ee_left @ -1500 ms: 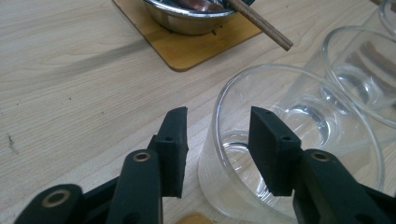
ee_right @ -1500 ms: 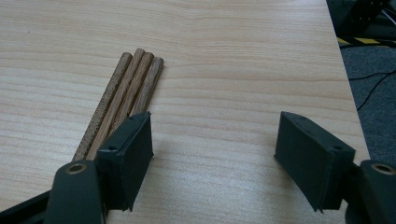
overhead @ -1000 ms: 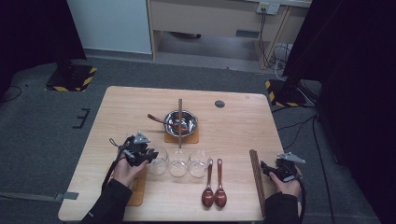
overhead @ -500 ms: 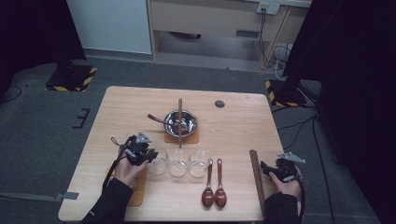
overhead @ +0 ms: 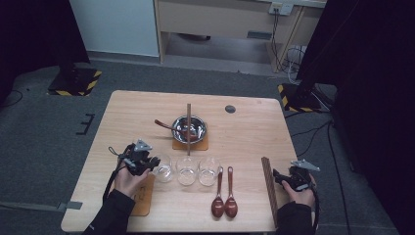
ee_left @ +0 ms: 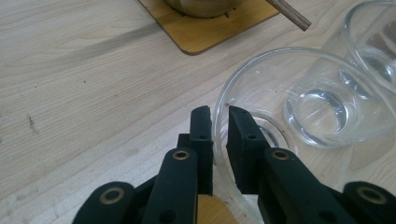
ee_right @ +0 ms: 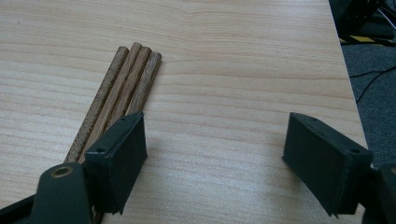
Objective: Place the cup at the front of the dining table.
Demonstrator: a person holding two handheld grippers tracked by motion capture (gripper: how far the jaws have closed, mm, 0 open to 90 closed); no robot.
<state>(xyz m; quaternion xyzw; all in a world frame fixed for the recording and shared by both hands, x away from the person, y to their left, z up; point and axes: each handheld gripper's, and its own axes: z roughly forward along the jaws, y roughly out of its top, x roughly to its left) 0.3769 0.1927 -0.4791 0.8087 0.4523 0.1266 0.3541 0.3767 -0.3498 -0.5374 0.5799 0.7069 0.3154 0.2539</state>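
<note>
Nothing much shifted since the earlier frames: both hands sit where they were. Left gripper point(ee_left: 219, 116) stays clenched on the rim of the leftmost glass point(ee_left: 299, 102), one jaw inside the wall, one outside; glass stands upright on the table point(overhead: 147, 112), first in a row of three, just beside the middle glass point(overhead: 186, 170). Right gripper point(ee_right: 215, 158) spread wide, released, hovering beside the wooden sticks point(ee_right: 121, 93) near the table's right edge.
</note>
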